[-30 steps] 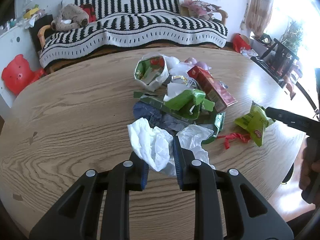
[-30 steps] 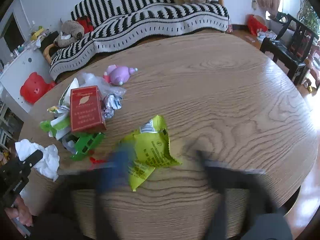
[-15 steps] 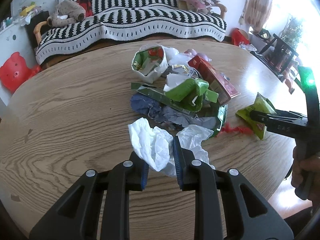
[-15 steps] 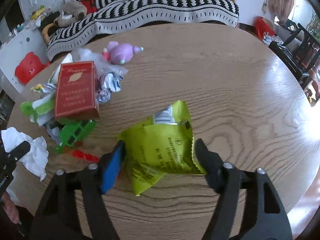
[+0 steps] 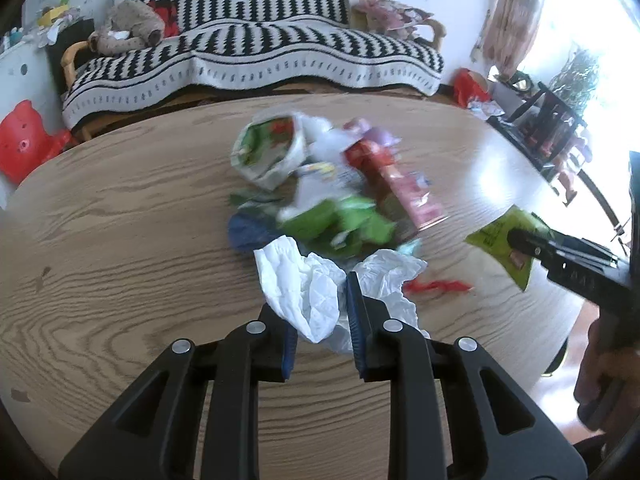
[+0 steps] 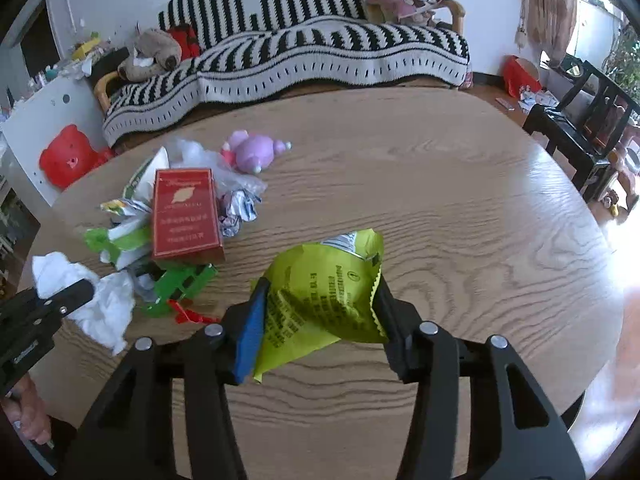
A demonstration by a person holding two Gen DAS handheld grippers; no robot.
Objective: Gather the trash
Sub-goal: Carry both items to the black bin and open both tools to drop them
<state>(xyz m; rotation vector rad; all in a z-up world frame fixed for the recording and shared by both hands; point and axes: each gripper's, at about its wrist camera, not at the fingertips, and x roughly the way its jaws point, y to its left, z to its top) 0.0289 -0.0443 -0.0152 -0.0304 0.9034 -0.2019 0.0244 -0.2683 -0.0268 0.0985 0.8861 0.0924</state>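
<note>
On the round wooden table lies a pile of trash: a red box, green wrappers, a crumpled foil ball and a red scrap. My left gripper is shut on a crumpled white tissue, just in front of the pile. My right gripper is to the right of the pile, and its jaws are closing. Both pads press on a yellow-green snack wrapper, which bows upward between them. The left wrist view shows that wrapper at the right gripper's tip.
A purple toy and clear plastic lie at the pile's far side. Behind the table stands a sofa with a black-and-white striped throw. A dark chair is on the right, and a red bear-shaped stool on the left.
The right gripper's jaws have narrowed from wide open onto the yellow-green wrapper, which now buckles upward. The left gripper has shifted slightly, still holding the tissue.
</note>
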